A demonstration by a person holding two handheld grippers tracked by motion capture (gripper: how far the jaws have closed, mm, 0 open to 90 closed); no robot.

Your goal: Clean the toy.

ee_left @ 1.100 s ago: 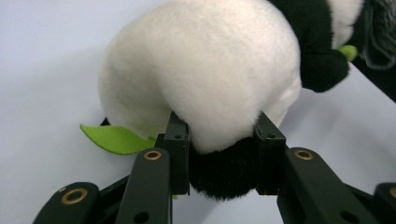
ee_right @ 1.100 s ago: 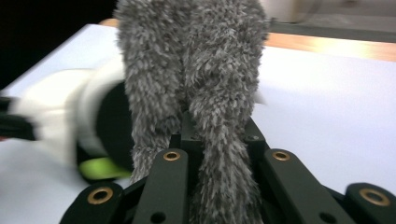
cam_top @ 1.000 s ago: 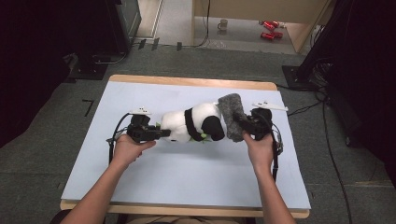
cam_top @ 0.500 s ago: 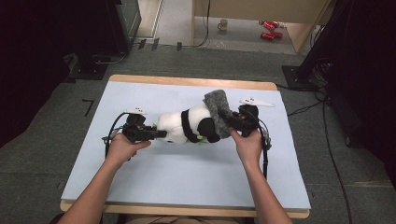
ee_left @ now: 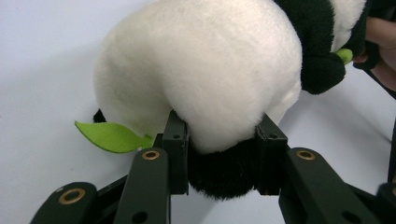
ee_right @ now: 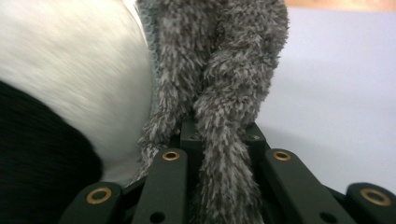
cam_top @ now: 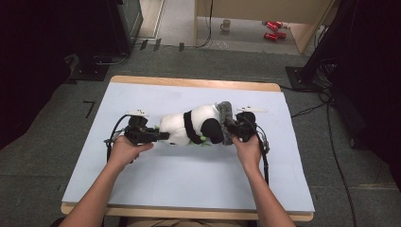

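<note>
A black-and-white panda plush (cam_top: 191,125) lies on its side in the middle of the pale blue table (cam_top: 189,179). My left gripper (cam_top: 160,136) is shut on the panda's rear end; in the left gripper view the jaws (ee_left: 222,135) squeeze white and black fur (ee_left: 210,70), with a green felt leaf (ee_left: 109,136) beside them. My right gripper (cam_top: 231,128) is shut on a grey fuzzy fabric piece (cam_top: 224,113) that sits against the panda's head. In the right gripper view the grey fabric (ee_right: 224,93) rises from between the jaws (ee_right: 219,133), next to the panda's fur (ee_right: 70,70).
Both forearms come in from the table's near edge. Cables trail from each gripper across the table. The table's wooden far edge (cam_top: 198,83) borders grey floor with a mug (cam_top: 226,24) and red cans (cam_top: 273,29). Dark equipment stands to the left and right.
My right gripper has moved left with the grey fabric, bringing it down against the panda's head. The left gripper has stayed shut on the panda, barely shifting.
</note>
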